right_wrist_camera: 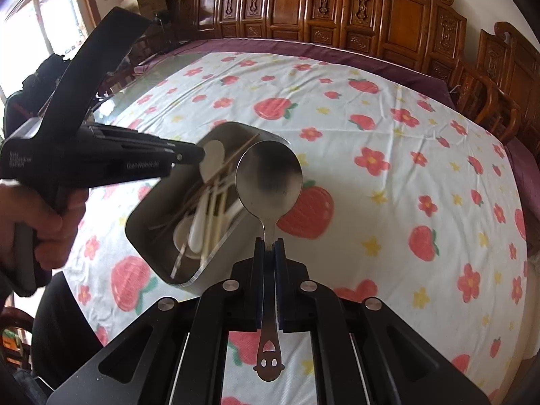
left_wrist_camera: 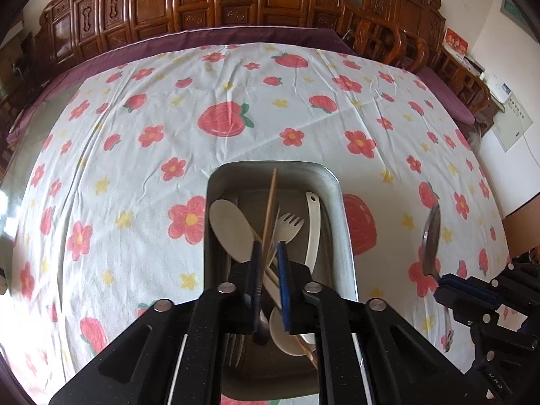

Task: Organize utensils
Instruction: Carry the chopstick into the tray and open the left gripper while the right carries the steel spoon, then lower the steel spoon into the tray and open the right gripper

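Observation:
A metal tray [left_wrist_camera: 344, 236] sits on the strawberry tablecloth and holds a cream spoon [left_wrist_camera: 231, 229], a cream fork [left_wrist_camera: 287, 224], a white ladle-style spoon [left_wrist_camera: 314, 222] and brown chopsticks [left_wrist_camera: 271, 209]. My left gripper [left_wrist_camera: 269, 253] hovers over the tray with a narrow gap between its fingers; a chopstick runs through that gap, grip unclear. My right gripper [right_wrist_camera: 269, 246] is shut on the handle of a steel spoon [right_wrist_camera: 268, 179], held upright to the right of the tray [right_wrist_camera: 148, 236]. That spoon [left_wrist_camera: 432, 236] also shows in the left wrist view.
The round table is covered by a white cloth [left_wrist_camera: 236, 101] with strawberries and flowers, purple edge behind. Carved wooden chairs [left_wrist_camera: 388, 40] and a wooden screen [right_wrist_camera: 337, 6] ring the far side. The left hand-held gripper body [right_wrist_camera: 84, 155] reaches in from the left.

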A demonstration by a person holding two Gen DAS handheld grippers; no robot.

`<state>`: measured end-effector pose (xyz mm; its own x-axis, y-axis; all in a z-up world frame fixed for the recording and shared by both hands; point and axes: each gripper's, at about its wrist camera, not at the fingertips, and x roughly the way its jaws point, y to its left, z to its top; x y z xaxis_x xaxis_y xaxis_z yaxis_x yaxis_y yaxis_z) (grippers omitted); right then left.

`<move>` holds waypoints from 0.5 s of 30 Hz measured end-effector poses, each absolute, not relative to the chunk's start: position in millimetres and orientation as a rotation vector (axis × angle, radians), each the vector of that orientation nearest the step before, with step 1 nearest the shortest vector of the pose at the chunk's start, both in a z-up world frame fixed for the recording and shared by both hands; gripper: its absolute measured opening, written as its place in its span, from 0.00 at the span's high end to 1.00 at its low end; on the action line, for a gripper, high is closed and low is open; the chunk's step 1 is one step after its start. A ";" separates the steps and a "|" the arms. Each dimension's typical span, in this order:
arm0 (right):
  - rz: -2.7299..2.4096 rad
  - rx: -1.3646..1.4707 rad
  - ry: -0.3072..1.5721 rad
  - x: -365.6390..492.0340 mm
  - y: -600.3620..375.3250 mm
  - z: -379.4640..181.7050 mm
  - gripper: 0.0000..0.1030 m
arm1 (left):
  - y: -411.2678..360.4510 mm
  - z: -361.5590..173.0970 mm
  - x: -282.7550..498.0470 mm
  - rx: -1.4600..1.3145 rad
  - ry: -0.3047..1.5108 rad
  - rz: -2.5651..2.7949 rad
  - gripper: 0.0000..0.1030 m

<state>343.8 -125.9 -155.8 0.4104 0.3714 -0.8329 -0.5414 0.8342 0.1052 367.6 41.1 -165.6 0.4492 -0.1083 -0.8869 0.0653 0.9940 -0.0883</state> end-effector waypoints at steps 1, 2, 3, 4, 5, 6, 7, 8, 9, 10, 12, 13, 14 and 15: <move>0.585 -0.187 0.995 344.9 -120.7 -155.4 0.93 | 46.0 -162.8 363.6 -0.044 1.083 -0.099 0.86; 0.592 -0.177 0.997 346.5 -114.6 -155.2 0.93 | 48.7 -160.8 360.6 -0.044 1.073 -0.096 0.85; 0.596 -0.167 0.999 348.4 -109.8 -155.3 0.93 | 52.9 -158.7 357.0 -0.047 1.064 -0.093 0.85; 0.602 -0.154 1.001 350.6 -104.1 -155.5 0.93 | 57.4 -156.6 353.0 -0.052 1.055 -0.088 0.85; 0.610 -0.140 1.000 352.9 -97.6 -155.7 0.93 | 63.3 -153.8 347.5 -0.058 1.044 -0.080 0.85; 0.615 -0.132 0.999 354.8 -92.0 -156.1 0.93 | 68.1 -151.1 342.8 -0.061 1.032 -0.074 0.85; 0.620 -0.124 1.001 356.9 -85.5 -157.2 0.93 | 74.5 -147.9 336.2 -0.063 1.018 -0.065 0.85; 0.624 -0.119 1.006 358.6 -80.6 -158.5 0.93 | 79.2 -146.1 332.3 -0.063 1.010 -0.058 0.85; 0.632 -0.112 1.013 360.6 -73.4 -160.6 0.93 | 84.6 -143.7 327.1 -0.063 0.999 -0.049 0.85; 0.636 -0.108 1.020 361.9 -66.6 -162.7 0.93 | 88.7 -141.9 323.5 -0.064 0.993 -0.044 0.85; 0.642 -0.104 1.032 364.5 -54.5 -167.6 0.93 | 98.8 -138.1 314.1 -0.066 0.981 -0.032 0.85; 0.642 -0.100 1.039 366.8 -48.0 -170.6 0.93 | 104.0 -136.0 308.9 -0.066 0.973 -0.026 0.85; 0.641 -0.095 1.046 368.8 -43.8 -173.1 0.93 | 107.3 -134.6 305.9 -0.066 0.968 -0.022 0.85; 0.640 -0.090 1.051 370.0 -40.8 -174.8 0.93 | 111.0 -133.1 302.2 -0.067 0.963 -0.017 0.85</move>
